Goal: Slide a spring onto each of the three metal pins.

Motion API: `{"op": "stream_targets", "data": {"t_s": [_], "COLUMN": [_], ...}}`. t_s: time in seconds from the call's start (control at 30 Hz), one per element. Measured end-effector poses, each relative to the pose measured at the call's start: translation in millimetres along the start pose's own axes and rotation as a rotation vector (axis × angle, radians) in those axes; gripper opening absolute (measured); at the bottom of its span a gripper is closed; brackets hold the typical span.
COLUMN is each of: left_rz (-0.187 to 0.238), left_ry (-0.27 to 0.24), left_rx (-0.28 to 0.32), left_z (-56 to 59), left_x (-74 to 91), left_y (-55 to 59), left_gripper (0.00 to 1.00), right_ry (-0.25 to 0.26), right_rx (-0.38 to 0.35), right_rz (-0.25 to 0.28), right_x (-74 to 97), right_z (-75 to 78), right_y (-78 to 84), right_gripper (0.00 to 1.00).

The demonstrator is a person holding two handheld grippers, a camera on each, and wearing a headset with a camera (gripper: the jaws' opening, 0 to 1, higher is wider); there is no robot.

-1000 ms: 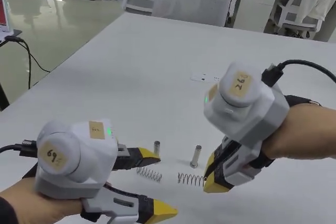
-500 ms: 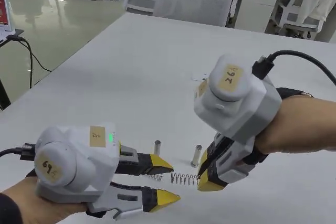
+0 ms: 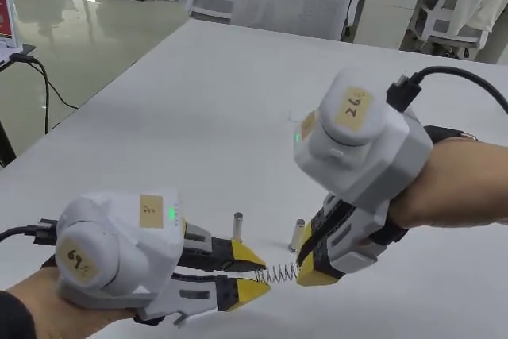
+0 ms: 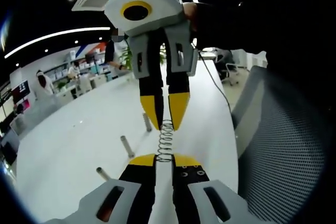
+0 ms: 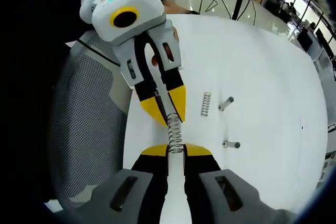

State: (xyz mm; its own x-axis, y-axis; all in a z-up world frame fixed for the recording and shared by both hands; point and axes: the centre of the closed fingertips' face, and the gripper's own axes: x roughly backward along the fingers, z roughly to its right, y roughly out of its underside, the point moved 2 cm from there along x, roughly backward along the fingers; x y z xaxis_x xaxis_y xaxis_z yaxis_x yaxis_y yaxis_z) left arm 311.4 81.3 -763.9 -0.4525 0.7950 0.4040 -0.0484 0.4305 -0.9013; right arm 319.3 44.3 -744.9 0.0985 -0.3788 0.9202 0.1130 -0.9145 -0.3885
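Head view: the left gripper (image 3: 252,274) and right gripper (image 3: 305,269) meet tip to tip low over the white table (image 3: 198,101). A spring (image 3: 276,273) is strung between them. A metal pin (image 3: 236,226) and a second pin (image 3: 297,236) stand upright just behind it.

Left gripper view: its own jaws are closed to a slit on the spring's near end, and the right gripper's tips pinch the far end.

Right gripper view: same double hold. A loose spring (image 5: 206,103) lies beside a pin.

Recommendation: let one gripper release, line the free end up with a pin's axis, and lower it without crushing the coils.
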Motion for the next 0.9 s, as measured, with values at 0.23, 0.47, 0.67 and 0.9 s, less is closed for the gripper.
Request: {"op": "stream_targets", "data": {"t_s": [0.23,0.47,0.67,0.9], "left_rz": [-0.013,-0.013,-0.015,-0.015], "left_ry": [0.004,0.011,0.019,0.024], "left_rx": [0.004,0.003,0.001,0.012], "left_z": [0.7,1.7,3.6,4.2], "left_x": [-1.4,-2.6,-3.8,-4.0], "left_y": [2.5,2.2,1.9,1.6], "left_gripper": [0.03,0.03,0.03,0.06], "right_ry": [0.007,0.007,0.010,0.019], "right_rx": [0.005,0.015,0.031,0.035], "right_rz": [0.050,0.083,0.084,0.071], "right_x": [4.1,6.9,6.3,6.6], "right_z": [-0.9,-2.5,-4.5,-2.9], "right_y": [-11.5,-21.0,-26.5,-25.2], "right_gripper": [0.07,0.07,0.07,0.07]}}
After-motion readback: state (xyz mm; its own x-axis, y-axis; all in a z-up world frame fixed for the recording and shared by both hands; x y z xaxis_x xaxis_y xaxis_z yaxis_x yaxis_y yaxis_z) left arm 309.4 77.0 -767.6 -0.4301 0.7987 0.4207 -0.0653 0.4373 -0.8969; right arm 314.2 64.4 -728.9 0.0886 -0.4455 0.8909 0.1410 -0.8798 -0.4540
